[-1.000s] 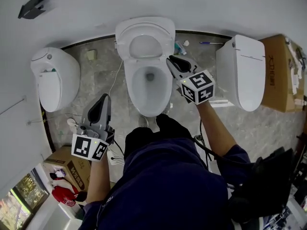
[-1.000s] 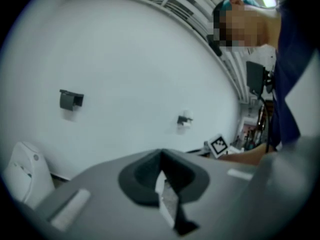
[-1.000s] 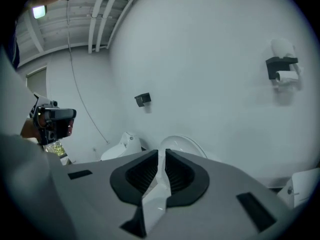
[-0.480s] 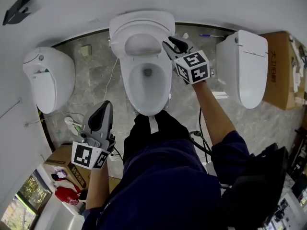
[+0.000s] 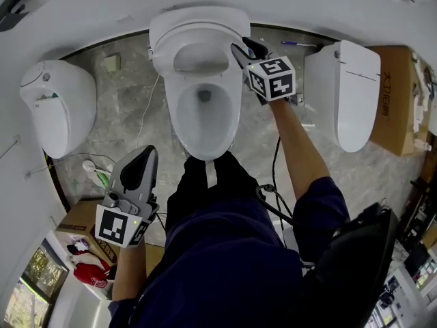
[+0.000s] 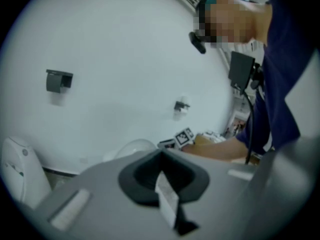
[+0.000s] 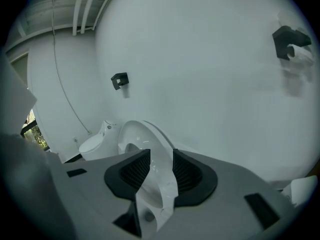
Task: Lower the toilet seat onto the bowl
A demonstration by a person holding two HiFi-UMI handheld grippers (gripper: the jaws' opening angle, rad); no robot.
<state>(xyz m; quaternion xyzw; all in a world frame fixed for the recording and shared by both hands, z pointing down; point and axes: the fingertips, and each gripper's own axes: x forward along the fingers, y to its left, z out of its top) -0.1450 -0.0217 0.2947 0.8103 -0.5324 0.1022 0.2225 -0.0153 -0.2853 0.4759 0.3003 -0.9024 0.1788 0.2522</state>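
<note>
Head view looks steeply down; right gripper view shares the toilet (image 5: 205, 108), close.

Grey floor (image 5: 116, 139) bears toilet (image 5: 205, 125), cardboard box (image 5: 399, 94), perhaps cables (image 5: 146, 108).

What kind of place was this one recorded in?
Likely a test or showroom space, not a home bathroom: the middle toilet, left toilet and right toilet stand in a row along one white wall, with a cardboard box beside them and loose cables on the floor.

The right gripper (image 5: 244, 46), jaws just opening, has the raised seat's (image 5: 164, 39) right edge between them. The left gripper (image 5: 140, 159) hangs low beside the leg (image 5: 205, 197).
</note>
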